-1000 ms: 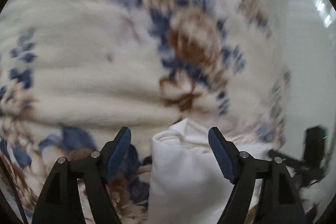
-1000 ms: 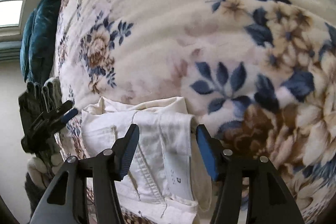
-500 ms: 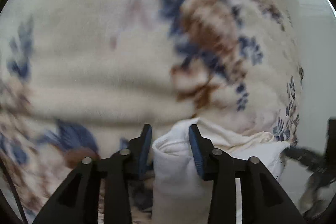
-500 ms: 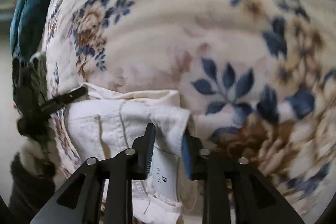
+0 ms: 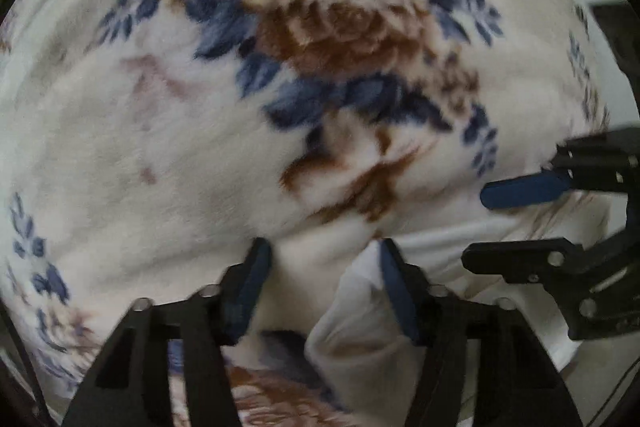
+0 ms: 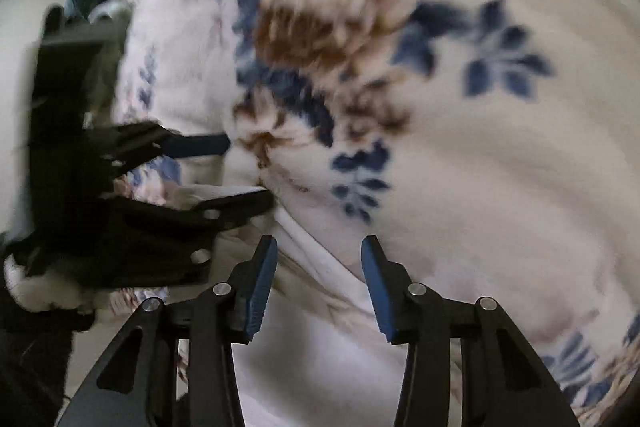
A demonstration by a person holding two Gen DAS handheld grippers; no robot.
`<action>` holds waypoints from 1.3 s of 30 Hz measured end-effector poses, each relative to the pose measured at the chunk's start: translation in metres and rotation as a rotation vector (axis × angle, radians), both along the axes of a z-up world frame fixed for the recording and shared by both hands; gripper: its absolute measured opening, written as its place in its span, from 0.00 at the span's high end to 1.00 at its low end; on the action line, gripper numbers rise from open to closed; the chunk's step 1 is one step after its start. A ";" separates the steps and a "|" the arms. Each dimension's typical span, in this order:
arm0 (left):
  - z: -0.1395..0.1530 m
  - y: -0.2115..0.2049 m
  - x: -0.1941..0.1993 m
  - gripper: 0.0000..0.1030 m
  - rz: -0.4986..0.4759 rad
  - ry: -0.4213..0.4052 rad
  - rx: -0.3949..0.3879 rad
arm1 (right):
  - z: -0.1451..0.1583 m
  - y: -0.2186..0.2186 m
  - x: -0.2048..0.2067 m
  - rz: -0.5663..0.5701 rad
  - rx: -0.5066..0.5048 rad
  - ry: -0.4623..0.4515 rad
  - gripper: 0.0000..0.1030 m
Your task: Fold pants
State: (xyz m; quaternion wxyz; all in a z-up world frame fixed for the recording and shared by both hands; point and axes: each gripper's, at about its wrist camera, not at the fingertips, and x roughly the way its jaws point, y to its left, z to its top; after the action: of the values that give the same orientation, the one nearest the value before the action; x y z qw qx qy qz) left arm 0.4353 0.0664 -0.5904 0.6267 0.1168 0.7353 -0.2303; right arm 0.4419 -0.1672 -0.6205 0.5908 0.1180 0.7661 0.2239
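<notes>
Both grippers down on the white pants [image 5: 360,359], which lie bunched on the floral fleece blanket [image 5: 160,147] near its edge. Left gripper [image 5: 322,291]: jaws partly open, just been opening; folded cloth sits between them, against the right pad only, so no firm pinch. Right gripper [image 6: 318,283]: jaws partly open too, just been opening; white fabric runs under the gap, pads not pressing. Both views blurred, so the fold edge is hard to read. To do this fold well: re-grip matching corners, close fully, lift together, keep the edge taut, lay flat.
</notes>
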 end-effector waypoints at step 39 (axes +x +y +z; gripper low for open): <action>0.015 0.014 -0.028 0.73 0.283 -0.003 -0.257 | 0.062 -0.152 -0.148 -0.528 -0.120 -0.101 0.27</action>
State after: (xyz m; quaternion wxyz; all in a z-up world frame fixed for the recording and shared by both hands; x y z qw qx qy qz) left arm 0.4069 0.0801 -0.5751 0.6636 -0.0686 0.7080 -0.2316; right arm 0.2935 -0.3193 -0.5587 0.6721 0.2669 0.6903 0.0221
